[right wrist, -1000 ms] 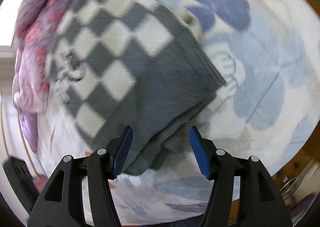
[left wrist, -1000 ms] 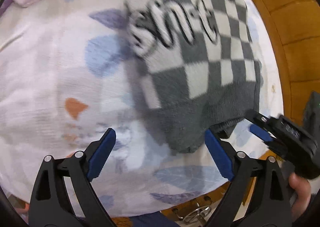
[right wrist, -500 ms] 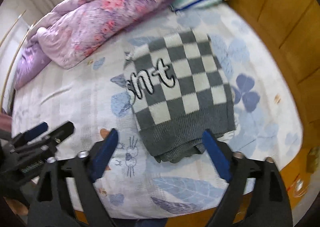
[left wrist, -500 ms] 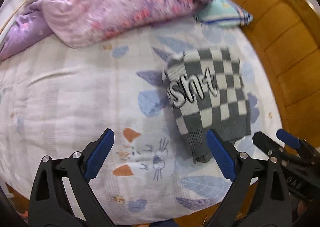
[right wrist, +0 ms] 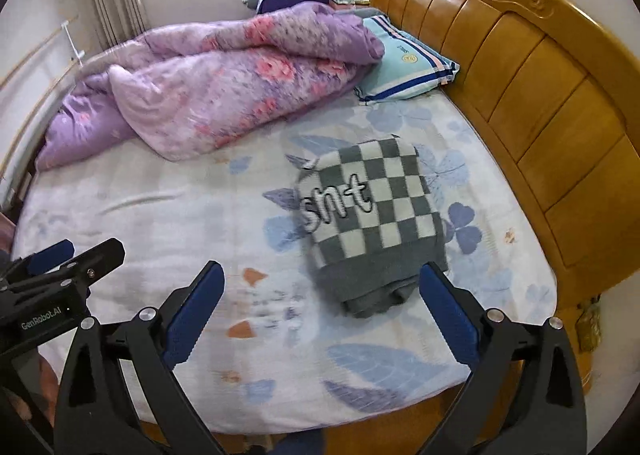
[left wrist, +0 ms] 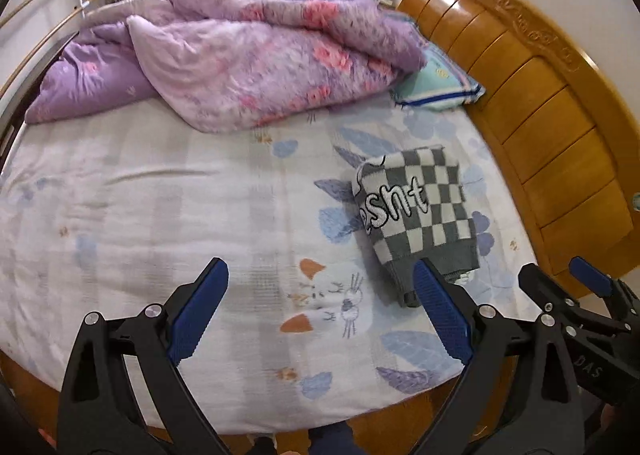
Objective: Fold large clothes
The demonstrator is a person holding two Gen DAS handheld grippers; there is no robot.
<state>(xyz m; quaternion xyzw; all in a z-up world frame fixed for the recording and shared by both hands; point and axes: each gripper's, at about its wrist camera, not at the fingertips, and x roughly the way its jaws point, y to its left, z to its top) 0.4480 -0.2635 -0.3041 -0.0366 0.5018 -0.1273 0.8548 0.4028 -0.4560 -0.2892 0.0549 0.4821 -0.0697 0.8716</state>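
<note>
**Folded sweater on the bed, both tongs wide**

We see the sweater [right wrist: 372, 223] folded into a compact packet with grey and white checks and white letters on its left part. It lies on the sheet [right wrist: 160, 223], on the right side of the bed and near the front edge, close to the headboard [right wrist: 532, 95] but not touching it.

Our left gripper [left wrist: 320, 311] is wide and holds nothing; it hangs above the sheet, to the left of the sweater. Our right gripper [right wrist: 320, 307] is also wide and holds nothing, and the near end of the sweater shows between its fingers.

At the far side a purple quilt [right wrist: 224, 95] lies in a heap, and a pillow [right wrist: 408, 71] rests just beside it against the headboard.
</note>
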